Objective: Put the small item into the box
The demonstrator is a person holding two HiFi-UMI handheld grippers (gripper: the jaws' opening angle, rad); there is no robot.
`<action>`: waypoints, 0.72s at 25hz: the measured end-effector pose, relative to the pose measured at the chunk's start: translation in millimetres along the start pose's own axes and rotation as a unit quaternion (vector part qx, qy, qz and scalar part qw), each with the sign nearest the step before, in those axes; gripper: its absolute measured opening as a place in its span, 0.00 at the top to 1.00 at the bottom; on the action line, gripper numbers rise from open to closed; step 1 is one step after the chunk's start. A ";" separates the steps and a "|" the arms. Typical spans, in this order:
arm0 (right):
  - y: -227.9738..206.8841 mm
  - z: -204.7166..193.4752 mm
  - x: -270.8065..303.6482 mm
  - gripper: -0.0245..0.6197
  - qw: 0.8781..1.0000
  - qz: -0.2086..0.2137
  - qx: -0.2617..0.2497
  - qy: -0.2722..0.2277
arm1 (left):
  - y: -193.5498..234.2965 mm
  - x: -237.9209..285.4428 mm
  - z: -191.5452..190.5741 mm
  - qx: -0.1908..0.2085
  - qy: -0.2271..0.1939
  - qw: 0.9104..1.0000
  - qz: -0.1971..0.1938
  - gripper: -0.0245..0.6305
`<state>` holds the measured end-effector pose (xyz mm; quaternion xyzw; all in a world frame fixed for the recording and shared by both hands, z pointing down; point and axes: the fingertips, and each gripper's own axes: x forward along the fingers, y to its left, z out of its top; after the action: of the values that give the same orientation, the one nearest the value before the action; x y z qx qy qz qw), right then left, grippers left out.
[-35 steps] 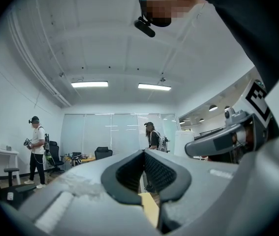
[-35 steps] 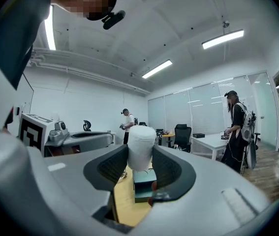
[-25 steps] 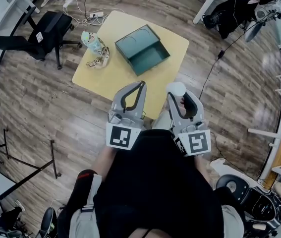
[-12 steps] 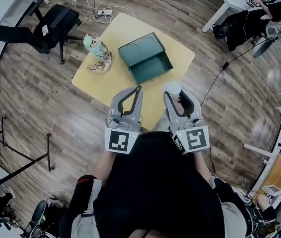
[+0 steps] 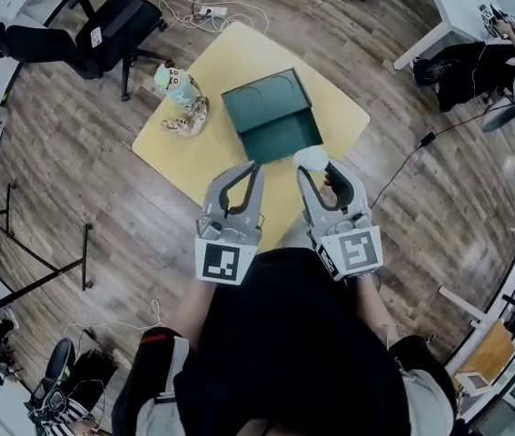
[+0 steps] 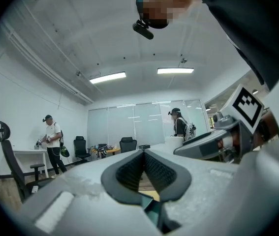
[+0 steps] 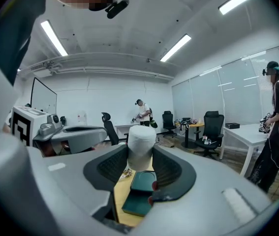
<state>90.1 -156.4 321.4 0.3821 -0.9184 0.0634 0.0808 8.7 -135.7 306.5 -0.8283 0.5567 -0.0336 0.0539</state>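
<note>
right claw (image 5: 317,164) nearer box (image 5: 267,99); clamped white item (image 7: 140,146) partly hidden.

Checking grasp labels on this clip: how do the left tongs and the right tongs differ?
The left tongs are shut on nothing; the right tongs are shut on a white small item. In the head view, the left tongs' tips lie over bare yellow table, the right tongs' nearer the green box. Both are grey, pointing toward the table.

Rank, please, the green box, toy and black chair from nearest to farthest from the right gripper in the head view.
1. Green box, on the table just ahead.
2. Toy, table's left edge.
3. Black chair, on the floor, far left.
</note>
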 end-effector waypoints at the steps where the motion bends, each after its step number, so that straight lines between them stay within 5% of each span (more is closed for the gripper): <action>1: -3.6 -1.5 4.3 0.71 1.000 0.006 -0.001 0.002 | 0.1 4.5 -2.1 0.002 0.002 1.000 0.003 0.96; 18: -49.0 -45.4 81.3 0.71 0.993 0.100 0.005 0.064 | 27.2 56.8 -47.0 -0.013 0.054 0.994 0.089 0.96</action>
<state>73.0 -238.9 384.6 0.2843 -0.9444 0.1000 0.1312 -0.3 -200.9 349.4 -0.7733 0.6304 -0.0663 0.0154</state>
